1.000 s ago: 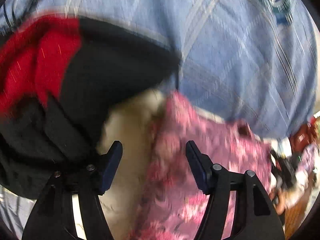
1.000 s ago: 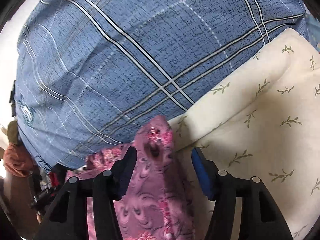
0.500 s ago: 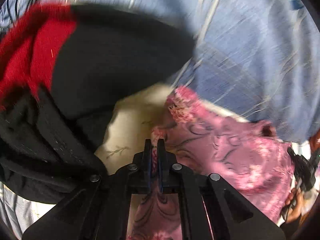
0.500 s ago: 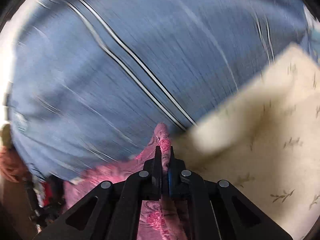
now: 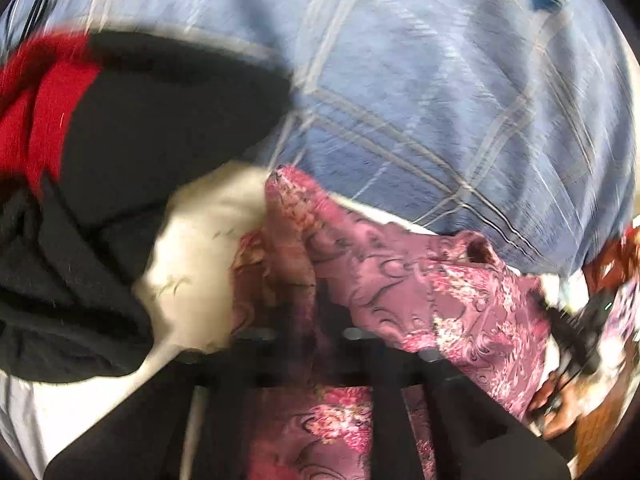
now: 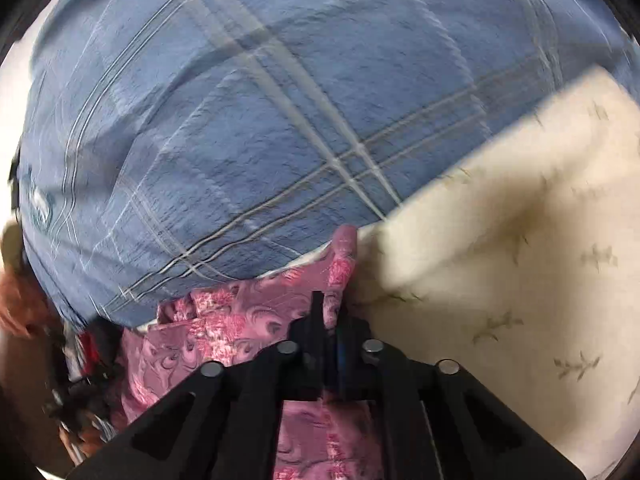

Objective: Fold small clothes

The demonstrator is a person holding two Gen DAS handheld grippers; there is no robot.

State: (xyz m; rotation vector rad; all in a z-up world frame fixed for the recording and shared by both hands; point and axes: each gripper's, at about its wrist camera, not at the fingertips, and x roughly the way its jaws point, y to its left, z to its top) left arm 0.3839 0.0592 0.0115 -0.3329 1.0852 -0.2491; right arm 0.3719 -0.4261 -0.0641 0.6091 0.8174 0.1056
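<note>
A pink floral-patterned garment (image 5: 420, 280) lies over a cream cloth with small leaf prints (image 5: 200, 248) on a blue plaid bedsheet (image 5: 440, 80). My left gripper (image 5: 308, 320) is shut on one edge of the pink garment; its fingertips are blurred and partly covered by the fabric. In the right wrist view my right gripper (image 6: 330, 320) is shut on another corner of the pink garment (image 6: 240, 320), beside the cream cloth (image 6: 500, 280), with the bedsheet (image 6: 260, 120) beyond. The garment stretches between both grippers.
A black and red garment pile (image 5: 120, 140) lies left of the cream cloth. The other gripper and a hand (image 5: 572, 340) show at the right edge of the left wrist view. Dark clutter (image 6: 80, 380) sits at lower left in the right wrist view.
One second ago both grippers were open around the pink garment's edges. Both have closed on it and now lift and pull the fabric, with strong motion blur.
</note>
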